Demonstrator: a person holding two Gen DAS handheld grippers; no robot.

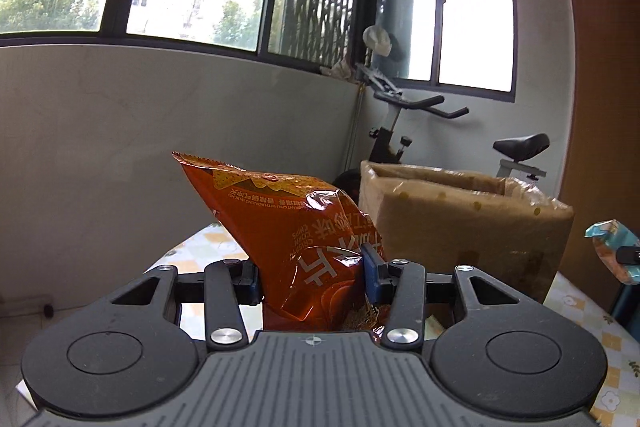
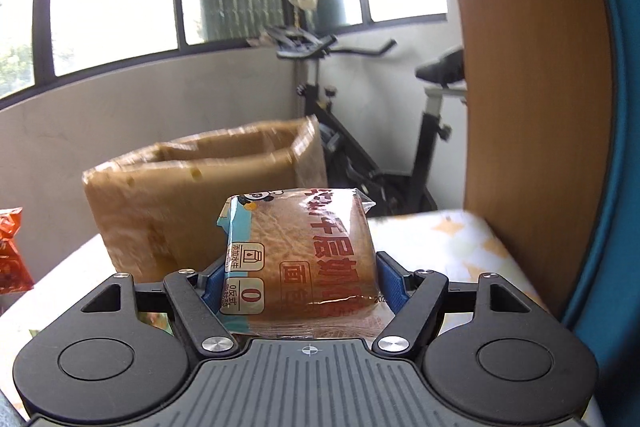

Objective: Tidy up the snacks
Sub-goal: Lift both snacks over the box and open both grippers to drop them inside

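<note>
Now we have a snack in each hand, both clear of the tabletop [image 2: 460, 239] and facing the open box [image 1: 468, 223] that stands at its far side.

Our left gripper [image 1: 312, 275] is clamped on the orange chip bag [image 1: 288, 223]. Its fingers [image 1: 370, 277] pinch the bag low on its body, so the foil creases inward there while the sealed top juts up and to the left. Holding it low and narrow makes sense: the bag is puffy and slick, and a squeeze on the crumpled lower part gives the pads something to bite on without crushing the fuller upper half.

Our right gripper [image 2: 298, 283] is closed on the bread pack [image 2: 300, 255], fingers [image 2: 390, 281] set much wider, one against each side of the squarish loaf. The pack sits upright between them with its printed face toward the camera, and the grip looks gentle enough that the loaf keeps its shape.

The box stands just beyond both snacks, flaps up and mouth open, and we judge it to be where the snacks belong. Carrying both at once, held above the rim's level, would let us drop them in from above. The main risk is the chip bag slipping from its foil pinch, or the two hands crowding each other over the opening.
</note>
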